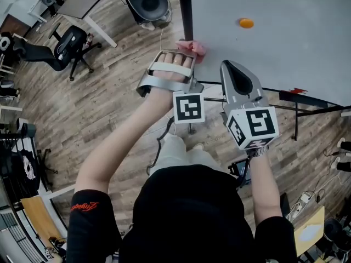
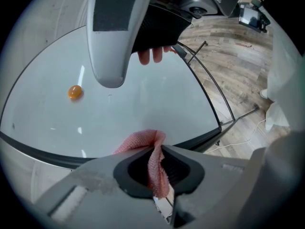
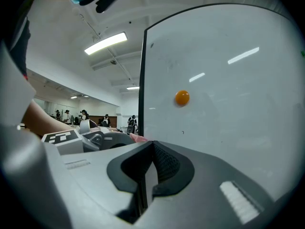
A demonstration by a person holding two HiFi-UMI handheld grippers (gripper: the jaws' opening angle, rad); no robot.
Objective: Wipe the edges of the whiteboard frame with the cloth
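The fingers [image 2: 186, 168] of the left gripper [image 2: 159, 171] are clenched on the pink cloth [image 2: 143, 142]. A bunched fold pokes out ahead of them, so fabric rather than plastic meets the whiteboard frame [image 2: 33, 149]. The cloth sits on the frame's dark edge near a corner, apparently ready to rub along it. The right gripper [image 3: 145, 175] has its fingers closed on nothing and hangs beside the board [image 3: 228, 80], seemingly idle.

Three views of one whiteboard [image 1: 285, 48]
It is seen from above by the head view and close up by both gripper views; the orange dot [image 2: 74, 92] is shared.
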